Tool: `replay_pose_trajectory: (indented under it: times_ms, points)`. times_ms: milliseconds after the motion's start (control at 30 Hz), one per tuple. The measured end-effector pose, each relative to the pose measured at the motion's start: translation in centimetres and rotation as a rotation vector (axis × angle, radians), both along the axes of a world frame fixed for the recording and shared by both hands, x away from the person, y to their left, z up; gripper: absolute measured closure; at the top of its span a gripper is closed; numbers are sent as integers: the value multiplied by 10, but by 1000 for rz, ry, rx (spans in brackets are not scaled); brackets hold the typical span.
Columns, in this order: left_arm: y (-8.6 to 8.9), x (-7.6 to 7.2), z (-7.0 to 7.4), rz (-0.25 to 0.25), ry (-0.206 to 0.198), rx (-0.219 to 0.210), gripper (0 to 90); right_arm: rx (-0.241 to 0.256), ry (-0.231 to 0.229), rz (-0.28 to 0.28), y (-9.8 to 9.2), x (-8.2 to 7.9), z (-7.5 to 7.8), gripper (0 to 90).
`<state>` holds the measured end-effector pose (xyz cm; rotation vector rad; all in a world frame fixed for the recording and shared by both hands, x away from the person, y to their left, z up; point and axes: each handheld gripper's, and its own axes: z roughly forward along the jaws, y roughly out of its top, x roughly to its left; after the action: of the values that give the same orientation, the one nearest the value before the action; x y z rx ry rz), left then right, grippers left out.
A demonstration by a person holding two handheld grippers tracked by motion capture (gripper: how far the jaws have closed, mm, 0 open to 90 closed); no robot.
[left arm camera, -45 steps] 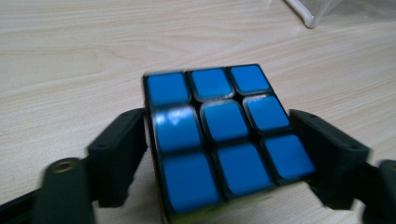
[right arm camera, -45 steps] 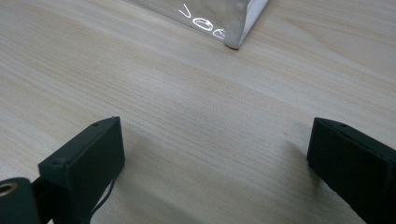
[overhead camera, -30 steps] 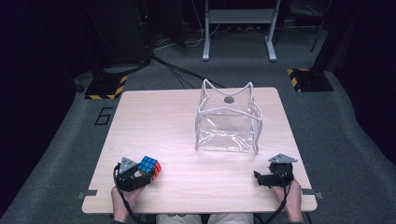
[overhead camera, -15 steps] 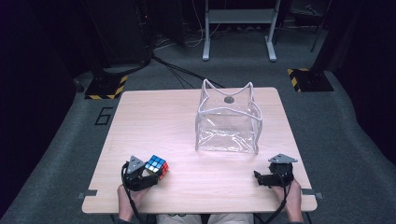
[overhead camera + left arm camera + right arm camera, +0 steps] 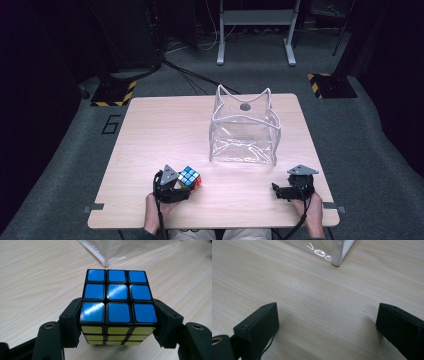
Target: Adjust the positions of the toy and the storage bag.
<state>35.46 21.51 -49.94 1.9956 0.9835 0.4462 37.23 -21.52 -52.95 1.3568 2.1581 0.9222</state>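
A colour-puzzle cube sits near the table's front left, its blue face up and a yellow face toward the camera in the left gripper view. My left gripper is shut on the cube, one jaw pressed against each side. A clear plastic bag-like box with a white rim stands open in the middle of the table, and its corner lies just beyond the cube. My right gripper rests at the front right, open, with bare wood between its jaws.
The light wooden table has wide bare areas to the left of the box and along the front. Dark floor with cables, a metal stand and yellow-black striped bases lie beyond the far edge.
My left gripper has carried the cube to the right along the front of the table, toward the clear box. The right gripper has stayed put.
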Motion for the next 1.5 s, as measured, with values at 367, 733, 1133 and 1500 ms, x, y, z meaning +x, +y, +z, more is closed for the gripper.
replay_pose_trajectory:
  times_ms: [367, 733, 1133, 1500]
  points:
    - [-28, 1, -2, -73, 0, 8, 341, 1, -1, 0, 0, 0, 0, 39]
    - [-46, -1, -7, -124, 8, 17, 341, -1, -3, 1, 0, 0, 0, 39]
    - [-56, -1, -10, -159, 8, 6, 340, -2, -4, 0, 0, 0, 0, 40]
    - [-51, 2, -12, -159, 47, -57, 323, -3, -5, 0, 0, 0, 0, 40]
